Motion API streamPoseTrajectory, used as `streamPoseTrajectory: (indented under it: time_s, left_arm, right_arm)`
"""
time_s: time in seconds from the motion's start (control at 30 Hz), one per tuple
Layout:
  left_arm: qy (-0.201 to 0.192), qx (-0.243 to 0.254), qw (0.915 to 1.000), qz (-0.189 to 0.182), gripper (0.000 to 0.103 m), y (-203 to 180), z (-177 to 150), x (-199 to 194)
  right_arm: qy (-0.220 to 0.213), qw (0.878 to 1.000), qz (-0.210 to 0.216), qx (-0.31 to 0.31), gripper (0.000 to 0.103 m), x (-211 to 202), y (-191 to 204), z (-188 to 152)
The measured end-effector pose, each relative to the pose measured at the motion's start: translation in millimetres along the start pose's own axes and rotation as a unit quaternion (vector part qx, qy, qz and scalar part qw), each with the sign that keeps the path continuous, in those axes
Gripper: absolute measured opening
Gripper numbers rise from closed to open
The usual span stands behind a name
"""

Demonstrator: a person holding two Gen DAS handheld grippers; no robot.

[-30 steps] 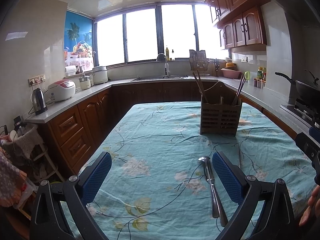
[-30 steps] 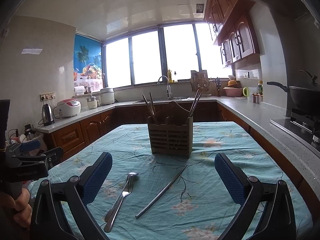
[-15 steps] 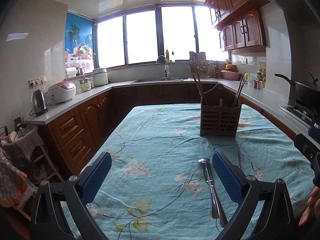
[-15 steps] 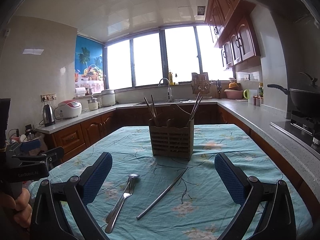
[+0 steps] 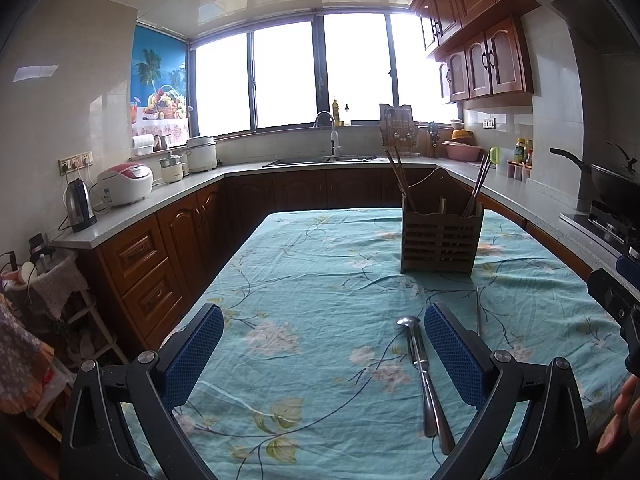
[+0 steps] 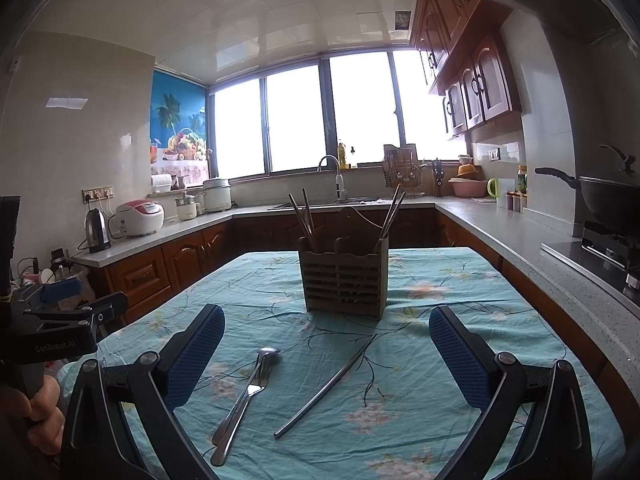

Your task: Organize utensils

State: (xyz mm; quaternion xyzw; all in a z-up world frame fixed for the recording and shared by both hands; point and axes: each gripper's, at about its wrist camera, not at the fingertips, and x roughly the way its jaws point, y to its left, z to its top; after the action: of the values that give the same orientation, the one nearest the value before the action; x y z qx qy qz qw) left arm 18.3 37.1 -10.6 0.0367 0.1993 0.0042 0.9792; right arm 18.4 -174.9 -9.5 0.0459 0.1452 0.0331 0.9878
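A brown slatted utensil holder (image 6: 344, 280) stands mid-table with chopsticks in its left and right compartments; it also shows in the left wrist view (image 5: 440, 238). A metal spoon (image 6: 266, 354) and fork (image 6: 244, 400) lie together on the cloth in front of it, also in the left wrist view (image 5: 424, 376). A pair of metal chopsticks (image 6: 326, 386) lies to their right. My right gripper (image 6: 326, 356) is open and empty above them. My left gripper (image 5: 324, 356) is open and empty, with the spoon just inside its right finger.
The table carries a teal floral cloth (image 6: 440, 300). Wooden counters surround it, with a kettle (image 5: 80, 206) and rice cooker (image 5: 126, 184) at left, a sink (image 5: 332, 158) at the back, and a stove with wok (image 6: 608, 200) at right.
Both grippers have drifted slightly back and down; the holder sits a little lower in both views. Nothing on the table has moved.
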Motion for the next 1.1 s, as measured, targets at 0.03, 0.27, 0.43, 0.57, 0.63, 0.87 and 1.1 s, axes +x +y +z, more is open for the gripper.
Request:
streamPoseTrajectory:
  time_s: [0.03,0.27,0.43,0.57,0.63,0.87,1.1]
  left_arm:
    - [0.0,0.0,1.0,0.001,0.102,-0.1,0.0,0.0]
    - [-0.001,-0.001,1.0,0.0,0.102,-0.2,0.2,-0.1]
    - [-0.001,0.0,1.0,0.0,0.102,-0.5,-0.1,-0.6]
    - [-0.001,-0.001,1.0,0.001,0.102,-0.8,0.1,-0.7]
    - [-0.001,-0.001,1.0,0.001,0.102,-0.8,0.0,-0.8]
    - [-0.001,-0.001,1.0,0.0,0.102,-1.7,0.3,-1.2]
    - [-0.001,-0.001,1.0,0.0,0.102,-5.2,2.1,-1.3]
  right_arm:
    - [0.0,1.0,0.0,0.0,0.103,-0.1,0.0,0.0]
    - [0.0,1.0,0.0,0.001,0.103,0.0,0.2,0.1]
    - [0.001,1.0,0.001,0.0,0.103,0.5,0.3,-0.5]
    - [0.002,1.0,0.001,0.0,0.103,0.6,0.7,-0.9]
    - [0.002,1.0,0.001,0.0,0.103,1.4,0.8,-1.4]
    - [0.004,1.0,0.002,0.0,0.103,2.1,0.8,-1.8]
    - [0.004,1.0,0.002,0.0,0.103,2.3,0.9,-1.9]
